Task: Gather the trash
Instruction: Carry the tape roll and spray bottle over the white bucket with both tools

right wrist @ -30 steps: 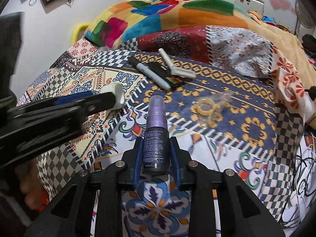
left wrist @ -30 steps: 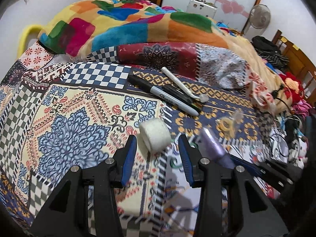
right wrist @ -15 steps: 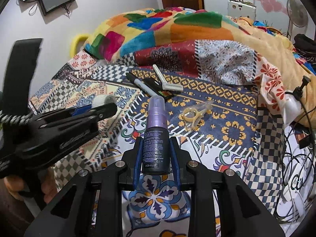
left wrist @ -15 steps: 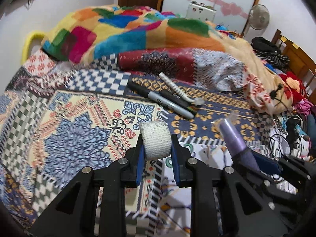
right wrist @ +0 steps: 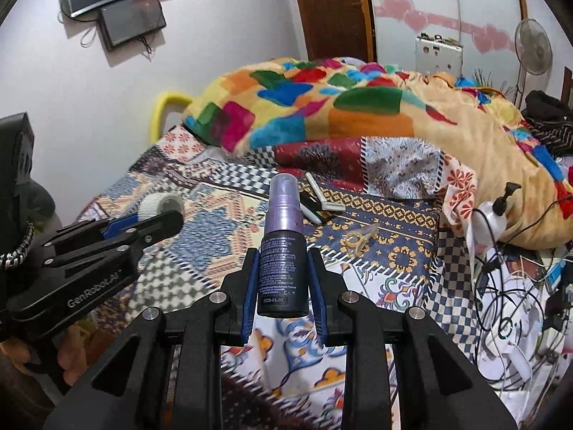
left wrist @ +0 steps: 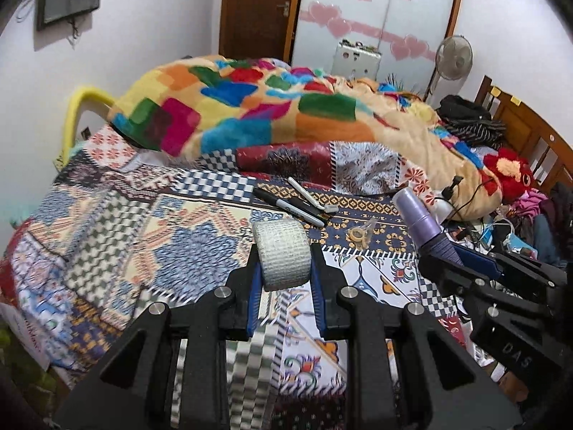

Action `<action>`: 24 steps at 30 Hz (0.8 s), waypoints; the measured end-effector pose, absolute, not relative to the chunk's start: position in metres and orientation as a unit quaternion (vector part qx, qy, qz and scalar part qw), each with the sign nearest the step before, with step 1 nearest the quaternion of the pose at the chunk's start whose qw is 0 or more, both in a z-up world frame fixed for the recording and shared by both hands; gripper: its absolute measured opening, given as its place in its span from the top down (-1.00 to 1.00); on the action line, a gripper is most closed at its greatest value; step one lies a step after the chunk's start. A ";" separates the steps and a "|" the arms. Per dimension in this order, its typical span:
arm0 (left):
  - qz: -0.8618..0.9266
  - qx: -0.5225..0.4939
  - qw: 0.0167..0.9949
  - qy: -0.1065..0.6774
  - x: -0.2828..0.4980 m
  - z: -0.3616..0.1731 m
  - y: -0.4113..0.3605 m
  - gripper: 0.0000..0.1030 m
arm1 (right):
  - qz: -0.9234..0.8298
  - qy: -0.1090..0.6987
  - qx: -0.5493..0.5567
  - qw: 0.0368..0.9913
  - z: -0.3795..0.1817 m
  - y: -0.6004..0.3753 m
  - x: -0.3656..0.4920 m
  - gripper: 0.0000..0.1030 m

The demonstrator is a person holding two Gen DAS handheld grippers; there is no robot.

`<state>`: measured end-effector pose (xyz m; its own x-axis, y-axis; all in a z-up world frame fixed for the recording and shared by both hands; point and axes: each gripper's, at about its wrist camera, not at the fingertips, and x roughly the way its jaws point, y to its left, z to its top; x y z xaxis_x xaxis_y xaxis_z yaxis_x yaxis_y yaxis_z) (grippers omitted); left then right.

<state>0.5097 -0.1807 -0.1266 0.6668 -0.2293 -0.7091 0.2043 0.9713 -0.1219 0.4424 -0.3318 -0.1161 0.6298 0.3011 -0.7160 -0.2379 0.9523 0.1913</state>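
Above a patterned bedspread (left wrist: 107, 236), at the center of the left wrist view, the left gripper (left wrist: 284, 268) is clamped on a white roll of tape (left wrist: 281, 254), its blue-padded fingers (left wrist: 255, 286) pressing both sides of the roll, which is held clear of the bed. At the right edge of that view, the right gripper (left wrist: 462, 254) grips a purple spray bottle (left wrist: 420, 218) that tilts toward the upper left.

At the center of the right wrist view, the right gripper (right wrist: 283, 268) is closed on the dark lower body of the spray bottle (right wrist: 283, 247), its purple cap pointing up. The left gripper (right wrist: 161, 218) enters from the left of the frame, the tape roll (right wrist: 161, 204) at its tip.

On the bedspread at mid-frame lie a black marker (left wrist: 286, 206), a white disposable razor (left wrist: 311, 199) touching it, and, just to the lower right, a small clear wrapper with a yellowish ring (left wrist: 360, 233). A multicolored blanket (left wrist: 250, 107) is heaped across the upper part of the bed. At the right sit a red plush toy (left wrist: 508, 172) and tangled cables (right wrist: 501, 286). A standing fan (left wrist: 453, 57) is at the upper right, and a wall screen (right wrist: 118, 3) hangs at the upper left.
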 end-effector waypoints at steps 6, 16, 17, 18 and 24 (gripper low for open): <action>-0.100 -0.019 0.924 0.369 0.461 -0.095 -0.154 0.54 | 0.157 0.383 0.035 0.910 -0.087 -0.321 0.408 0.53; -0.070 -0.027 0.937 0.341 0.378 -0.061 -0.102 0.54 | 0.190 0.349 0.012 0.918 -0.047 -0.277 0.345 0.53; -0.067 -0.029 0.938 0.339 0.371 -0.059 -0.096 0.54 | 0.193 0.348 0.010 0.918 -0.046 -0.273 0.341 0.53; -0.061 -0.032 0.939 0.336 0.361 -0.057 -0.087 0.54 | 0.198 0.346 0.007 0.917 -0.043 -0.266 0.335 0.53; -0.032 -0.044 0.944 0.326 0.317 -0.050 -0.042 0.54 | 0.231 0.336 -0.014 0.913 -0.035 -0.226 0.306 0.53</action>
<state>0.3174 -0.0419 -0.0500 0.7848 -0.0900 -0.6132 0.0325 0.9940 -0.1043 0.3055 -0.2262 -0.0349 0.6675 0.4119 -0.6203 -0.4310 0.8930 0.1292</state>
